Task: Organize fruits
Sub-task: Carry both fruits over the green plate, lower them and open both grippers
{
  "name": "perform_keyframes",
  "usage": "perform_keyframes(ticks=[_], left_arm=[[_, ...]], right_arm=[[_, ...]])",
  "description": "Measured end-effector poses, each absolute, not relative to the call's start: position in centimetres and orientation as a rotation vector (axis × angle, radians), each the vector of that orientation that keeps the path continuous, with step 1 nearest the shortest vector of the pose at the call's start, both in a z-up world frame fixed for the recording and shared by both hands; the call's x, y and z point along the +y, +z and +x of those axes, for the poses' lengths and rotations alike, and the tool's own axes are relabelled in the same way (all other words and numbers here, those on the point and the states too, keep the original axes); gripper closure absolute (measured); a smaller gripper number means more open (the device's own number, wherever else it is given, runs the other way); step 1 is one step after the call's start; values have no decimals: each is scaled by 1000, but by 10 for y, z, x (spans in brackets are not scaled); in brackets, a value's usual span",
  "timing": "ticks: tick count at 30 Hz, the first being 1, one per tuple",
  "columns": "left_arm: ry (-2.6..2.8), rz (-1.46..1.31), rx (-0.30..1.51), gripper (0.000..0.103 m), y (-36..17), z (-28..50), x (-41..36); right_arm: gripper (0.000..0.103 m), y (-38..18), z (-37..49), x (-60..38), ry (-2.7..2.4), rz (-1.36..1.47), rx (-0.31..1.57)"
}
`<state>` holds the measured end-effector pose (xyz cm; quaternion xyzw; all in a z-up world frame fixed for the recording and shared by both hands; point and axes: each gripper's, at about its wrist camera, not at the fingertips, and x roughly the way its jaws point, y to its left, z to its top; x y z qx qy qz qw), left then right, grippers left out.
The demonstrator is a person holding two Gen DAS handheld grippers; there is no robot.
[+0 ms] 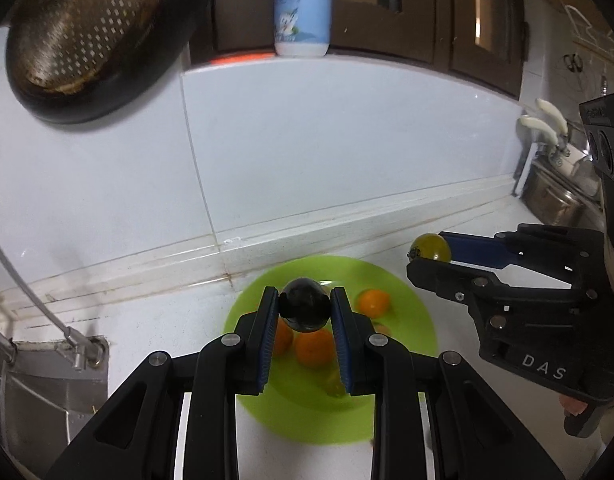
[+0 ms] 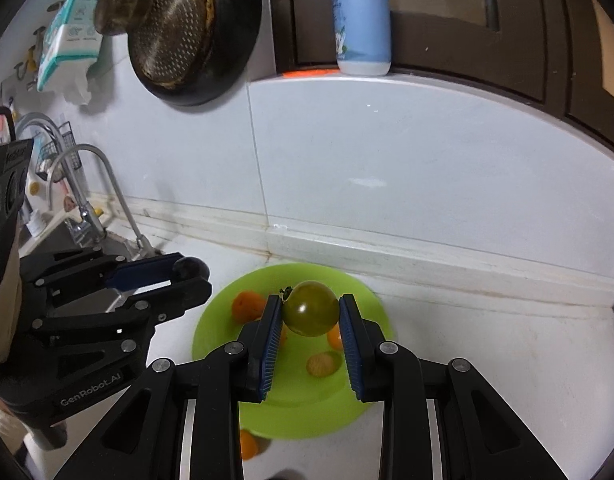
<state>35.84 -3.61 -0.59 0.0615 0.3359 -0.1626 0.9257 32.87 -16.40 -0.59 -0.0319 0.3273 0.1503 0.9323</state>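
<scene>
Hanging at left wall: black-rimmed perforated strainer, above the faucet.
Left gripper: closed on a dark, near-black round fruit, pinched between the blue pads and held above the plate.
Green plate: flat on the white countertop, near the wall's base ledge.
Oranges: three on the plate; one peeled; another off the plate's near rim.
Blue-and-white bottle: upright on the sill above the plate.
Right gripper: clamped on a greenish-brown tomato, raised over the plate's middle, stem toward the left pad.
</scene>
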Motion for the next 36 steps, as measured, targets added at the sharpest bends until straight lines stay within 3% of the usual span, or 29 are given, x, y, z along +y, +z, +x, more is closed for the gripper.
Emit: perform_keyframes(ticks=[29, 32, 36], left_arm=[[-336, 112, 864, 76, -75, 433, -53], [-333, 112, 868, 64, -74, 432, -53], [-316, 119, 853, 59, -66, 426, -50]], right_arm=[[73, -81, 414, -172, 355, -39, 820], [73, -81, 415, -172, 348, -42, 815], [69, -78, 413, -174, 334, -34, 814]])
